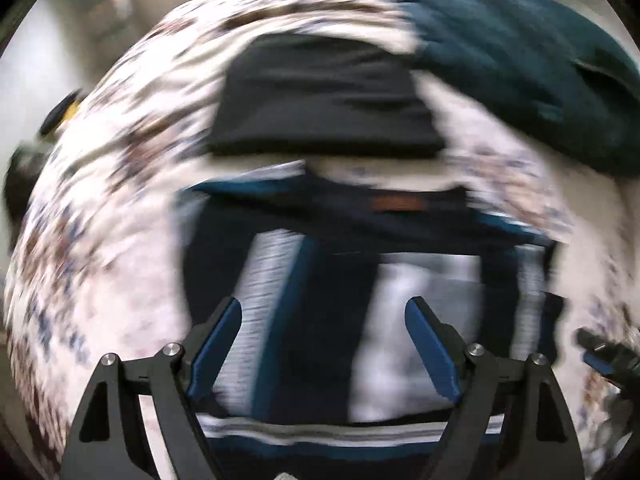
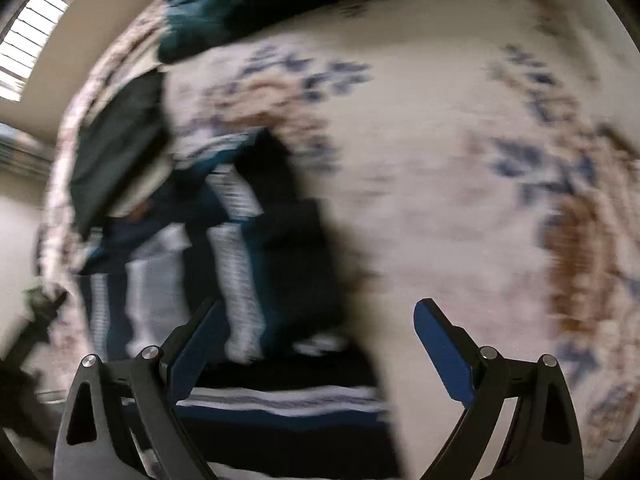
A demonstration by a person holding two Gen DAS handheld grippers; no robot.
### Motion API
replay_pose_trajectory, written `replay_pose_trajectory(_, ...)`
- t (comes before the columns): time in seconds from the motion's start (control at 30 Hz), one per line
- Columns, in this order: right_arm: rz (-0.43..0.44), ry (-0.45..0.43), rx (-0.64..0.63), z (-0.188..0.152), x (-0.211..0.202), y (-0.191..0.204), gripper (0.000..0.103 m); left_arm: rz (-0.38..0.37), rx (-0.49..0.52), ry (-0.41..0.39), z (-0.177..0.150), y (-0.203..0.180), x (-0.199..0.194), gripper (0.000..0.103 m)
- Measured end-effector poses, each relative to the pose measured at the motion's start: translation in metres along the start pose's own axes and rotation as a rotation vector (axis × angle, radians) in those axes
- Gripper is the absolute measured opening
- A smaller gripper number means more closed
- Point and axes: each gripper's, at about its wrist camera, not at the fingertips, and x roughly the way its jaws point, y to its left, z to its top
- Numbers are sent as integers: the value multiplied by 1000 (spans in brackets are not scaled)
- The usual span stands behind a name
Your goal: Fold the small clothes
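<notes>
Hovering over the floral bedspread (image 2: 420, 160), we hold both the left gripper (image 1: 323, 344) and right gripper (image 2: 316, 344) open, empty, above the striped garment (image 1: 320, 280).

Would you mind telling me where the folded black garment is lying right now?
In the left wrist view the folded black garment lies on the floral bedspread, just beyond the striped navy garment and left of the teal garment.

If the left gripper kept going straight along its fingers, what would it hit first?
Most likely the striped garment: it fills the view between the open left gripper fingers, lying on the floral bedspread. Blur leaves the gap unclear.
</notes>
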Motion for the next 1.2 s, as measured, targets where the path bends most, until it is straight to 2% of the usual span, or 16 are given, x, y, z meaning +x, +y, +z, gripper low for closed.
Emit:
replay_pose_trajectory(0.1,-55,51,56,9,26,9,97,88,-69,43,-5,51,22,83)
replay_pose_trajectory(0.17,-106,33,86,15,32,6,97,130,-102,56,-9,76,35,83)
replay_pose_trajectory(0.33,-107,67,180,15,41,-15,97,57,-174,97,2,100,69,83)
replay_pose_trajectory(0.4,-91,82,192,8,46,-18,92,52,-170,131,10,100,88,83)
replay_pose_trajectory(0.43,-87,89,189,8,47,-20,75,54,-159,143,13,99,97,83)
replay_pose_trajectory(0.47,-82,99,180,6,49,-21,44,82,-126,162,17,97,110,86)
replay_pose_trajectory(0.5,-87,100,173,3,49,-20,29,97,-114,167,19,97,115,94)
replay_pose_trajectory(0.53,-88,88,174,0,47,-19,16,109,-97,169,22,99,122,97)
replay_pose_trajectory(0.6,-59,59,184,-6,38,-15,7,118,-68,156,27,100,124,101)
replay_pose_trajectory(0.77,12,46,229,-23,5,-11,6,145,-17,119,39,109,121,102)
replay_pose_trajectory(0.83,-12,76,222,-26,6,-13,6,178,-28,110,43,119,122,102)
replay_pose_trajectory(0.9,-27,130,225,-27,16,-20,7,165,-64,120,46,131,123,102)
replay_pose_trajectory(1.0,-98,173,241,-25,25,-27,23,125,-105,97,44,144,105,102)
replay_pose_trajectory(1.03,-138,152,228,-24,19,-24,33,114,-117,87,40,148,96,102)
replay_pose_trajectory(1.13,-213,74,141,-18,-2,5,46,97,-175,71,14,157,71,102)
replay_pose_trajectory(1.2,-207,52,52,-10,-10,40,51,119,-205,70,-1,159,65,102)
